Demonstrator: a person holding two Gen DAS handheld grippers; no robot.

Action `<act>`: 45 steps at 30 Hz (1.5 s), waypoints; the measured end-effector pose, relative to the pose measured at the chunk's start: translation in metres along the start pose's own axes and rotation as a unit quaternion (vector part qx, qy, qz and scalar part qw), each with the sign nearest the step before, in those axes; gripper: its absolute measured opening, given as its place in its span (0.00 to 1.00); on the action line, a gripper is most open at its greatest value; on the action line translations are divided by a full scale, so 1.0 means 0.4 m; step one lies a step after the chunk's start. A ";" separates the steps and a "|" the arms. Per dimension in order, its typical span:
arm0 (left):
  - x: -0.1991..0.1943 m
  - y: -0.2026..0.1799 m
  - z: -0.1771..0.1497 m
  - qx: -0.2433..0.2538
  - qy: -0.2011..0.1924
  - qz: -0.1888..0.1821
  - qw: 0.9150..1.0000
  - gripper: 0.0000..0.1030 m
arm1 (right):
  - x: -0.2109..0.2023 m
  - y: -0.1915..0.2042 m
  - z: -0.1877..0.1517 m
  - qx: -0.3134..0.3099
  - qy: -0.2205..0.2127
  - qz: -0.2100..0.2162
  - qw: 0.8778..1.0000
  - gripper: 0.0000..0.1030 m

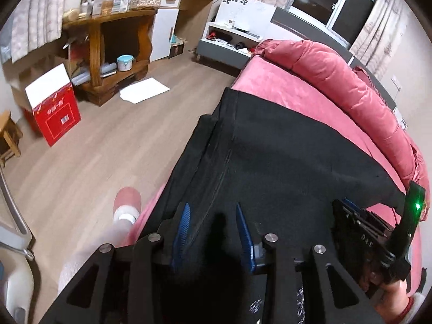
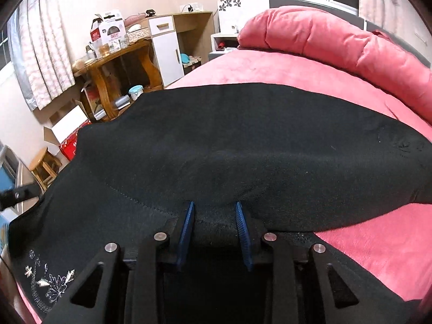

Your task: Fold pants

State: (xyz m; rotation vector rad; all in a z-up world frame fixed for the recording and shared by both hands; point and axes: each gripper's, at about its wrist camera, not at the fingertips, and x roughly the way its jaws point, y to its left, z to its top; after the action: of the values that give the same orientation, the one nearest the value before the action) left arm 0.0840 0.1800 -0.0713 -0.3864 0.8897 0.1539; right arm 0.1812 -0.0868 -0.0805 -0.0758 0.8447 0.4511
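Note:
Black pants (image 1: 283, 148) lie spread along the edge of the pink bed (image 1: 291, 94); they also fill the right wrist view (image 2: 243, 140), with silver leaf embroidery (image 2: 51, 283) at the near left. My left gripper (image 1: 213, 210) is open just above the near end of the pants, its blue pads apart. My right gripper (image 2: 214, 210) is open, with a raised bunch of the black fabric between its blue pads. The right gripper's body (image 1: 378, 232) shows at the right edge of the left wrist view. The left gripper's tip (image 2: 19, 194) shows at the left edge of the right wrist view.
A rolled pink duvet (image 1: 351, 81) lies along the bed's far side. My slippered foot (image 1: 127, 205) stands on the wood floor beside the bed. A wooden table (image 1: 113, 54), red box (image 1: 54, 110), papers (image 1: 145, 90) and stool (image 1: 9, 137) stand across the floor.

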 end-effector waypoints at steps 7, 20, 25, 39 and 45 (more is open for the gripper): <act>0.017 -0.017 0.034 0.015 0.004 0.021 1.000 0.35 | -0.049 0.001 -0.005 0.006 -0.017 0.006 1.000 0.31; 0.048 -0.041 0.110 0.047 -0.003 0.059 0.997 0.49 | -0.050 -0.037 -0.050 -0.007 -0.009 -0.044 0.999 0.31; 0.071 -0.061 0.173 0.056 -0.005 0.053 0.997 0.56 | -0.053 -0.045 -0.058 -0.004 -0.014 -0.037 0.999 0.33; 0.339 -0.078 0.432 0.022 0.053 -0.002 0.998 0.64 | -0.061 -0.053 -0.066 0.003 -0.017 -0.027 0.999 0.34; 0.476 -0.019 0.473 -0.058 0.098 -0.039 0.993 0.68 | -0.060 -0.055 -0.066 0.004 -0.017 -0.025 1.000 0.34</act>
State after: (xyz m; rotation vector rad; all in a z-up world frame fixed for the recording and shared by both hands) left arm 0.3423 0.2415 -0.1108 -0.5511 1.0609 0.0966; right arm 0.1579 -0.1214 -0.0827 -0.0807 0.8104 0.4016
